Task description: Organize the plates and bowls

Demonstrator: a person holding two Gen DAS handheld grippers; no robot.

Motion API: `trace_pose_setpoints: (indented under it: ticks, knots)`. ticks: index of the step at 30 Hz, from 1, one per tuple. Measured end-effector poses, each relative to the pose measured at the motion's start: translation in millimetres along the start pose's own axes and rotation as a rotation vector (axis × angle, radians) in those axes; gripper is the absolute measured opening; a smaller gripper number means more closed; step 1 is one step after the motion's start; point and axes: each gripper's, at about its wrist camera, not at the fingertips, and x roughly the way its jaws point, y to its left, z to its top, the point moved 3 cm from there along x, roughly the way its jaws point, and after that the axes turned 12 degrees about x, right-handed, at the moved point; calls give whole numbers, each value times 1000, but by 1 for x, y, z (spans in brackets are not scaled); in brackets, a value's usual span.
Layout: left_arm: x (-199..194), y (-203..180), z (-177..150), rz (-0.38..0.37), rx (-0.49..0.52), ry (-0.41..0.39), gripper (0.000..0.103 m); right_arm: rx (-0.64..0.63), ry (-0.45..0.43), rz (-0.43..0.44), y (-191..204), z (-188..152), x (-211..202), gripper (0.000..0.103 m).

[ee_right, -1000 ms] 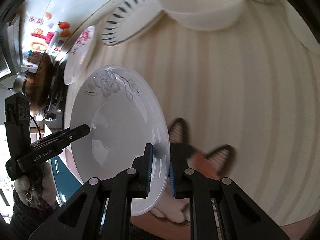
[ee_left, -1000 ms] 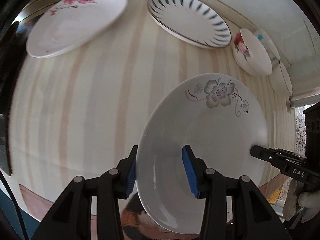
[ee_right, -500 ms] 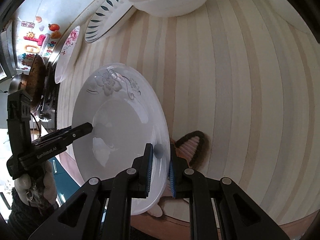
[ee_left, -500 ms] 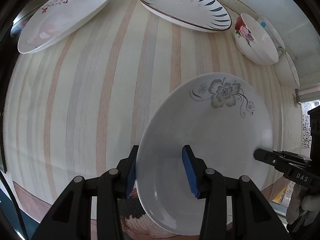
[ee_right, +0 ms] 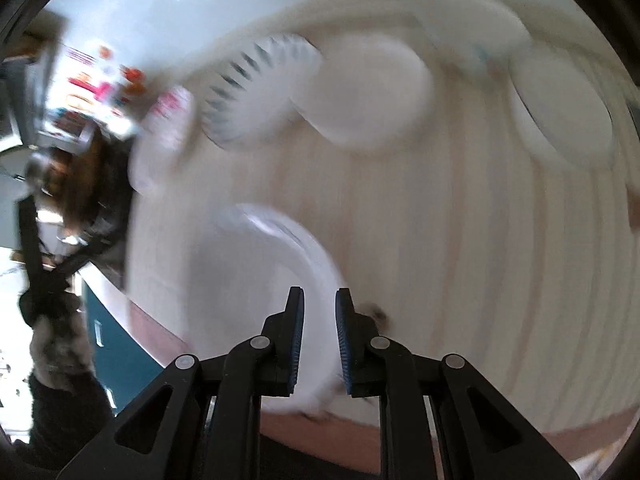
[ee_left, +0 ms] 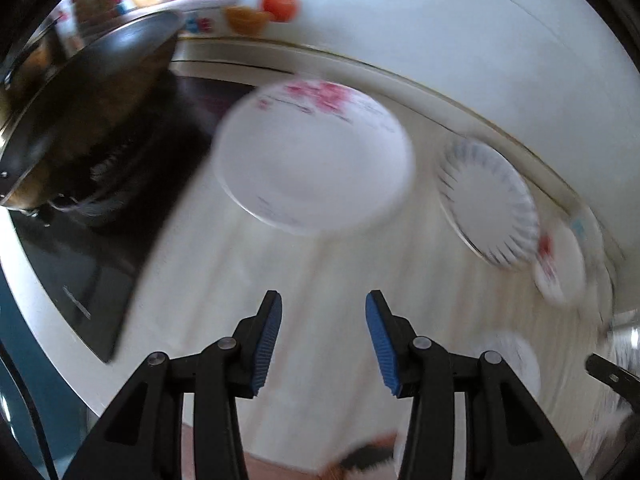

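Pointing at the pink-flowered plate (ee_left: 312, 160), the left gripper (ee_left: 323, 336) gapes empty; the right gripper (ee_right: 319, 336) straddles the white plate (ee_right: 260, 300) rim.

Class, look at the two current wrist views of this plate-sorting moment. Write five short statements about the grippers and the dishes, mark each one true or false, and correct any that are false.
1. The left gripper grips a plate. False: its jaws are open with nothing between them.
2. The right gripper has the rim of the white plate between its fingers. True.
3. The pink-flowered plate lies ahead of the left gripper. True.
4. The blue-striped plate is stacked on the pink-flowered plate. False: they lie apart on the striped tablecloth.
5. A dark pan sits on the stove. True.
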Motion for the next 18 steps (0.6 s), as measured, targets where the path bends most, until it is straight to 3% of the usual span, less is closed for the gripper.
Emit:
trace_pose_setpoints:
  ticks: [2, 6, 9, 14, 18]
  knots:
    - [13, 20, 11, 4, -54, 21, 41, -33, -21, 38, 39, 23, 15, 38]
    - [38, 55, 30, 23, -142, 28, 41, -159, -66, 53, 122, 82, 70, 38]
    - [57, 71, 43, 17, -185, 39, 41, -241, -87, 12, 173, 127, 120, 38]
    - [76, 83, 52, 16, -210, 59, 41, -323, -71, -55, 219, 177, 186, 38]
    - [91, 82, 60, 2, -210, 77, 41, -379, -57, -102, 237, 196, 222, 38]
